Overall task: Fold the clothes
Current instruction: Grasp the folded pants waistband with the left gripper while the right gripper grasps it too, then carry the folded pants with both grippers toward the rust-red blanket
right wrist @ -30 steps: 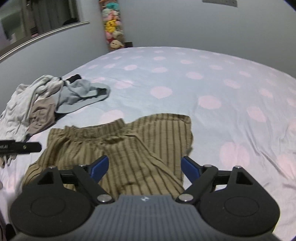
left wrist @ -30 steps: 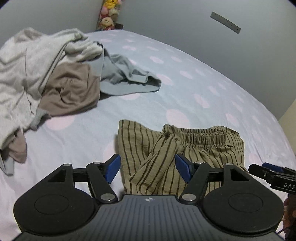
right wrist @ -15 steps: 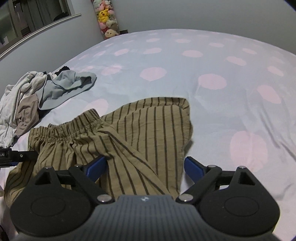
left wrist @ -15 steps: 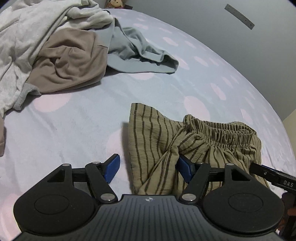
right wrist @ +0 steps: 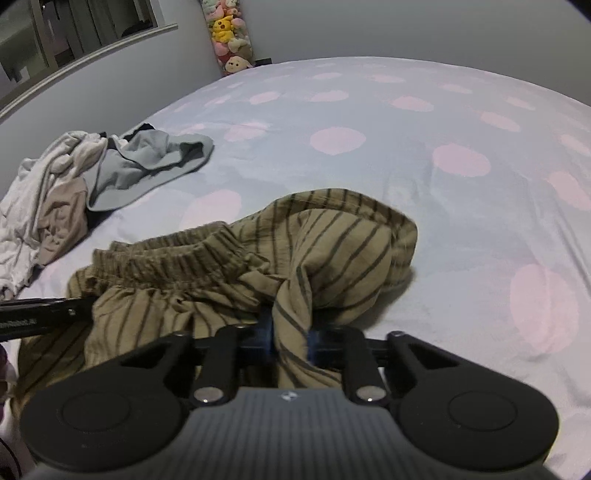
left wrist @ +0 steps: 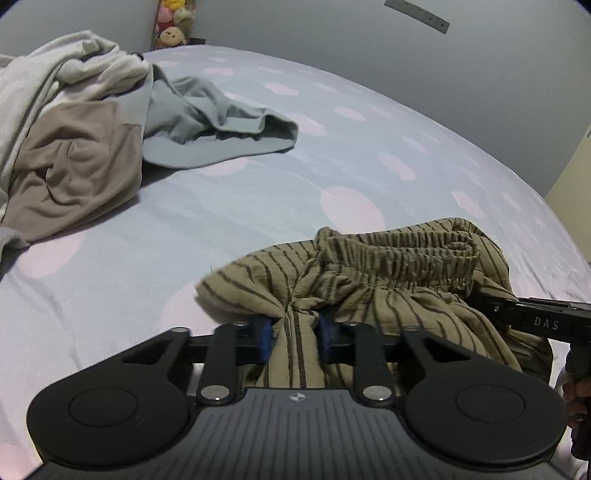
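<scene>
Olive striped shorts (left wrist: 399, 273) with an elastic waistband lie bunched on the blue bed sheet (left wrist: 229, 206). My left gripper (left wrist: 295, 338) is shut on a pinch of their fabric near one leg. My right gripper (right wrist: 290, 338) is shut on another fold of the same shorts (right wrist: 332, 243), by the other leg. The cloth is lifted and gathered between the two grippers. The right gripper's arm shows at the right edge of the left wrist view (left wrist: 532, 319).
A pile of clothes lies at the back left: a white garment (left wrist: 55, 81), a beige one (left wrist: 70, 170) and a grey-blue one (left wrist: 207, 125). Plush toys (right wrist: 229, 33) hang in the far corner. The sheet has pink spots.
Both grippers went from open above the flat shorts to shut on their fabric. The shorts are now bunched and lifted instead of spread flat.
</scene>
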A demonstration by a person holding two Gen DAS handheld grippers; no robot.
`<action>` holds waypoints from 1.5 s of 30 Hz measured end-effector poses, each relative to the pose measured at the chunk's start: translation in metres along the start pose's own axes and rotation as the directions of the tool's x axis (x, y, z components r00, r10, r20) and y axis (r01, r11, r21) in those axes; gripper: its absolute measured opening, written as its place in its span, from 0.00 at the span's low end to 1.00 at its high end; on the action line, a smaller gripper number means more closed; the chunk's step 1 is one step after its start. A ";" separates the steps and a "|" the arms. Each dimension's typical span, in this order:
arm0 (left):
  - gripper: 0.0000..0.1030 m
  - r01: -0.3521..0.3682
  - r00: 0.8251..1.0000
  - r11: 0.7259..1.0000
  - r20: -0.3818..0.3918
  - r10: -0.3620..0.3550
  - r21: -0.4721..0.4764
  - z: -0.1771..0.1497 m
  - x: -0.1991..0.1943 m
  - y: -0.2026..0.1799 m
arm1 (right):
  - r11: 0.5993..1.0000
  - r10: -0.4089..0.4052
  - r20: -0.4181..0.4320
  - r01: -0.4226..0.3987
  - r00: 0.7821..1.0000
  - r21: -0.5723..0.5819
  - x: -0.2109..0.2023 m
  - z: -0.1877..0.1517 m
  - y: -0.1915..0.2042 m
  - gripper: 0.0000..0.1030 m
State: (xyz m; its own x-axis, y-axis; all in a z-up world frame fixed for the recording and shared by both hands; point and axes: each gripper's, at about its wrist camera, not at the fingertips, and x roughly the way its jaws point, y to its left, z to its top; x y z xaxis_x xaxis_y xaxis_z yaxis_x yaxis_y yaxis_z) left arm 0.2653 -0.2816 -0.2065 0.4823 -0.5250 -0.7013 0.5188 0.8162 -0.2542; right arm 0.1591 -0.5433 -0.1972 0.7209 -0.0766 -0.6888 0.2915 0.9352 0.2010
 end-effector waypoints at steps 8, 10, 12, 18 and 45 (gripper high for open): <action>0.10 0.030 0.995 0.998 0.093 -0.034 0.050 0.010 -0.044 -0.027 | 0.999 -0.031 0.141 0.034 0.990 -0.023 -0.065 0.006 0.020 0.12; 0.10 0.044 0.991 0.997 0.122 -0.053 0.070 0.016 -0.059 -0.039 | 0.999 -0.043 0.178 0.048 0.983 -0.026 -0.088 0.007 0.023 0.12; 0.10 0.064 0.985 0.993 0.155 -0.078 0.095 0.022 -0.076 -0.052 | 0.998 -0.059 0.213 0.064 0.975 -0.018 -0.114 0.006 0.022 0.12; 0.10 0.154 0.953 0.962 0.224 -0.205 0.227 0.038 -0.124 -0.112 | 0.989 -0.148 0.310 0.150 0.939 0.018 -0.202 -0.006 0.018 0.12; 0.10 0.563 0.571 0.196 -0.206 -0.795 0.803 -0.017 -0.206 -0.568 | 0.558 -0.825 0.331 0.566 0.459 0.607 -0.590 -0.187 -0.074 0.12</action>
State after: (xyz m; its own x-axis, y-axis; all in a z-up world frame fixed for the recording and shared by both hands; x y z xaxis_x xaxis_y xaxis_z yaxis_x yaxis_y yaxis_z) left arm -0.1407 -0.6333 0.0714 -0.2827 -0.8986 -0.3355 0.9400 -0.3292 0.0897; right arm -0.4050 -0.5030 0.0641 0.2986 -0.9208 -0.2509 0.9521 0.2692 0.1452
